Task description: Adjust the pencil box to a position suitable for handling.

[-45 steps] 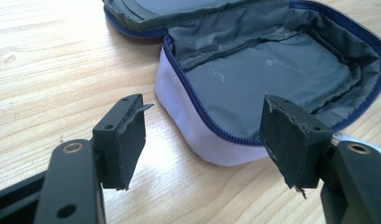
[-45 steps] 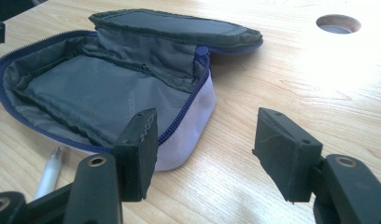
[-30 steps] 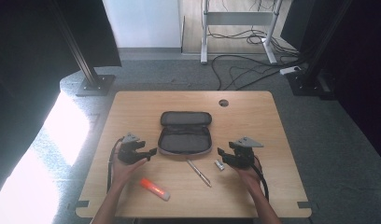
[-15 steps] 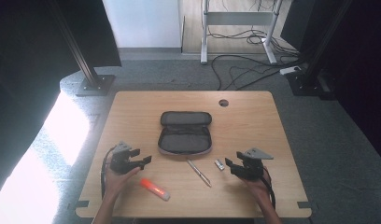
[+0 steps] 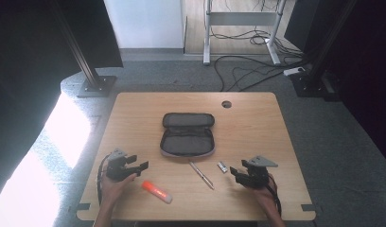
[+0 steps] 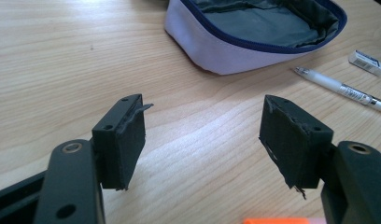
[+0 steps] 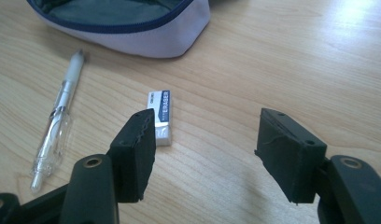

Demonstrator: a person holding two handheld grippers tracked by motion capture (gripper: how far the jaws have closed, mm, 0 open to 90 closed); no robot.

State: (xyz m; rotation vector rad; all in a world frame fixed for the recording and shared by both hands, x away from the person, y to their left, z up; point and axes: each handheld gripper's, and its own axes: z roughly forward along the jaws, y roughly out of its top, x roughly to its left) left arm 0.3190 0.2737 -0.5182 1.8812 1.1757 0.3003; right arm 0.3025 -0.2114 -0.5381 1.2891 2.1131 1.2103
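Your two tongs hover low over the worktop (image 5: 257,113)
Left tongs (image 6: 202,135) and right tongs (image 7: 205,149) both spread, empty; eraser (image 7: 160,116) near the right ones, pen (image 7: 58,135) beside it

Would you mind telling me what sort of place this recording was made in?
Probably a lab or workshop recording space: a light wooden table stands on grey carpet, with loose black cables trailing across the floor and black metal stands around it.

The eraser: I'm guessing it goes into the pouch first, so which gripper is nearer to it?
Right. The right gripper sits just right of the eraser, jaws open. The left gripper is far to its left, beyond the pen and the orange marker.
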